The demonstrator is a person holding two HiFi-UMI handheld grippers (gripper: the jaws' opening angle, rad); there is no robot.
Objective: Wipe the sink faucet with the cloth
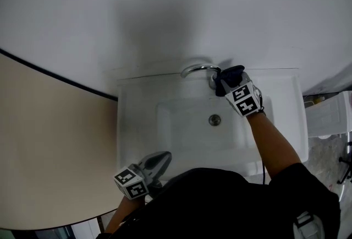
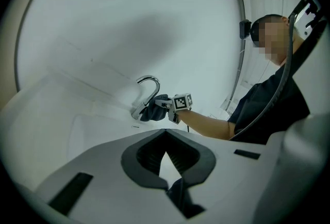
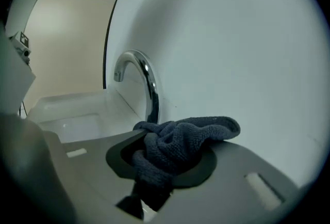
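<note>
The right tool (image 1: 224,82) is clamped on the bunched dark cloth (image 3: 180,143) at the back edge of the sink (image 1: 137,122), right at the foot of the curved chrome faucet (image 1: 193,69). The cloth looks to be touching the stem, though that contact is hard to confirm. The left tool (image 1: 164,157) hovers over the sink's front edge, jaws clenched together on nothing.
</note>
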